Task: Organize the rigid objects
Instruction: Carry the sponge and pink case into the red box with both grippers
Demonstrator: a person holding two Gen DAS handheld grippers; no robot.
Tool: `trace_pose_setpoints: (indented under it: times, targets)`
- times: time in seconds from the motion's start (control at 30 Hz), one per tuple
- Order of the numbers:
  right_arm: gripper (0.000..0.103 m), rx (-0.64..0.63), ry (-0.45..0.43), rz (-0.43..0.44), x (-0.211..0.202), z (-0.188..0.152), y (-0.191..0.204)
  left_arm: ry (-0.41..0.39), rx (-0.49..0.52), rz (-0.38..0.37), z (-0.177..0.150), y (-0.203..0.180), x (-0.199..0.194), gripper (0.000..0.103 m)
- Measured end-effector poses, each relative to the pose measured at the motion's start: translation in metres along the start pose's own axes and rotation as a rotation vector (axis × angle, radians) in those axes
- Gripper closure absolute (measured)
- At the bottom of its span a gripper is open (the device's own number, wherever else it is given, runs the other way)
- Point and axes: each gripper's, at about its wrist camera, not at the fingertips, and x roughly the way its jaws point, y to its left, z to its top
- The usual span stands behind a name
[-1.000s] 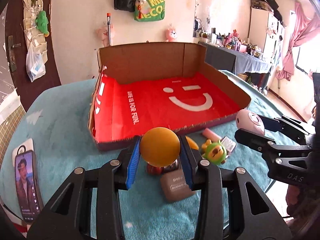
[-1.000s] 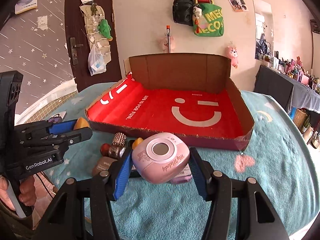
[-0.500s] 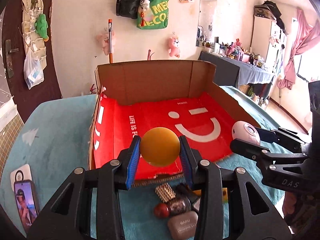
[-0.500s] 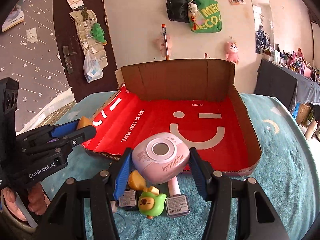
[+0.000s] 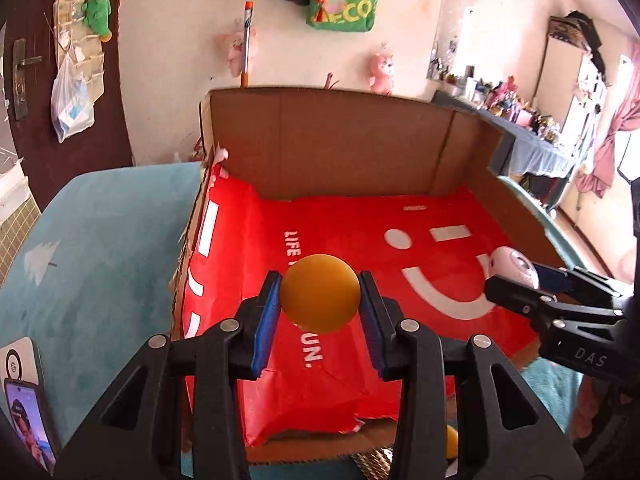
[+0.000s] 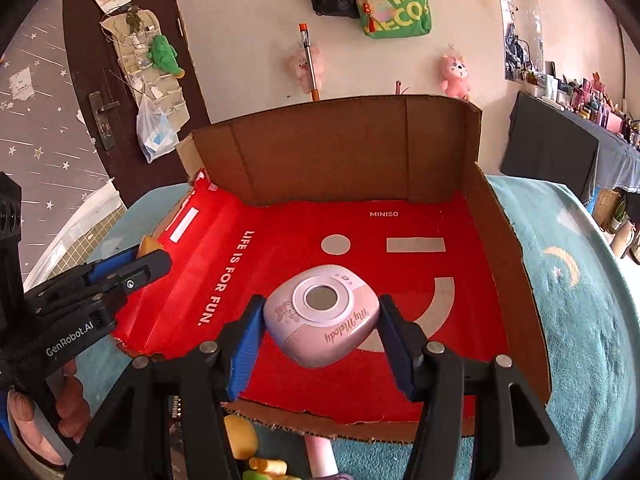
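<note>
My left gripper [image 5: 319, 299] is shut on an orange ball [image 5: 319, 298], held above the left half of the red-lined cardboard box [image 5: 352, 148]. My right gripper [image 6: 321, 318] is shut on a pink toy camera [image 6: 322, 314], which hangs over the box's [image 6: 496, 248] red floor near the smiley print. Each gripper shows in the other's view: the right one [image 5: 516, 276] with the camera [image 5: 510, 266] at the right, the left one [image 6: 148, 254] with the ball [image 6: 149, 245] at the left. Both are past the box's front wall.
Small toys lie on the teal table cover in front of the box: a yellow piece [image 6: 240, 436], a pink stick [image 6: 322, 458]. A phone [image 5: 28, 416] lies at the table's left edge. A hand [image 6: 40, 412] holds the left gripper's handle. Bags and plush toys hang on the wall behind.
Both grippers have moved forward over the box's front wall, carrying the ball and the camera. The loose toys on the table have slipped under and behind them.
</note>
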Motion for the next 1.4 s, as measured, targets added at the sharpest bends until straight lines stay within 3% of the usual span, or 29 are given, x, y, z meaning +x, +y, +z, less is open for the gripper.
trace_pose_setpoints:
  times: [0.4,0.67,0.93,1.4]
  targets:
    - [0.044,-0.013,0.107,-0.064,0.059,0.012,-0.006,0.127,-0.034,0.025,-0.001,0.01,0.053,0.067]
    - [0.044,-0.003,0.132,-0.09,0.072,0.011,-0.011,0.179,-0.013,0.054,-0.004,0.007,0.07,0.067]
    - [0.044,0.011,0.201,-0.087,0.081,0.012,-0.013,0.185,-0.003,0.058,-0.005,0.008,0.073,0.067]
    - [0.044,0.013,0.195,-0.09,0.08,0.013,-0.014,0.18,0.0,0.062,-0.005,0.007,0.073,0.067]
